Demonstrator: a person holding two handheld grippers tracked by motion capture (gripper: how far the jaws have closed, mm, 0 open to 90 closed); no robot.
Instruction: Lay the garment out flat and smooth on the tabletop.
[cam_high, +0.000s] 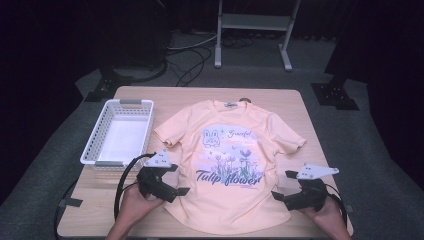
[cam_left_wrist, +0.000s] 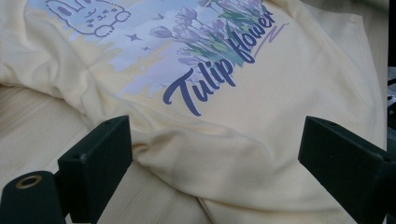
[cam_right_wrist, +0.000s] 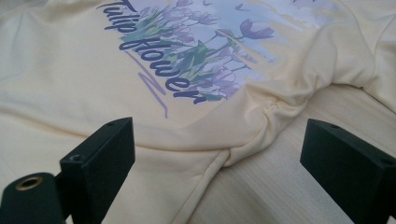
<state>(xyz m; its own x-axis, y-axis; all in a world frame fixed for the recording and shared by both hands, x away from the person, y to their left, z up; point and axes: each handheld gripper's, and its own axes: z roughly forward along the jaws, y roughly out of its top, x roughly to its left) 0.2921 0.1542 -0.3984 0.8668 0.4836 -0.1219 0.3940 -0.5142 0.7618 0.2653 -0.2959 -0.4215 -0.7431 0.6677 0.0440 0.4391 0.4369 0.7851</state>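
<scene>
A pale orange T-shirt (cam_high: 230, 150) lies flat, front up, in the middle of the table, with a rabbit, tulips and the words "Tulip flower" printed on it. My left gripper (cam_high: 176, 180) is open at the shirt's lower left side, its jaws set wide over the side seam (cam_left_wrist: 205, 154). At the lower right side my right gripper (cam_high: 282, 185) is open as well, and the puckered side seam (cam_right_wrist: 233, 149) lies between its jaws. Neither gripper holds any cloth.
A white plastic basket (cam_high: 119, 132) stands empty at the table's left. The wooden table (cam_high: 280, 97) ends close behind the shirt's collar. Beyond it are a metal stand (cam_high: 252, 30) and cables on the grey floor.
</scene>
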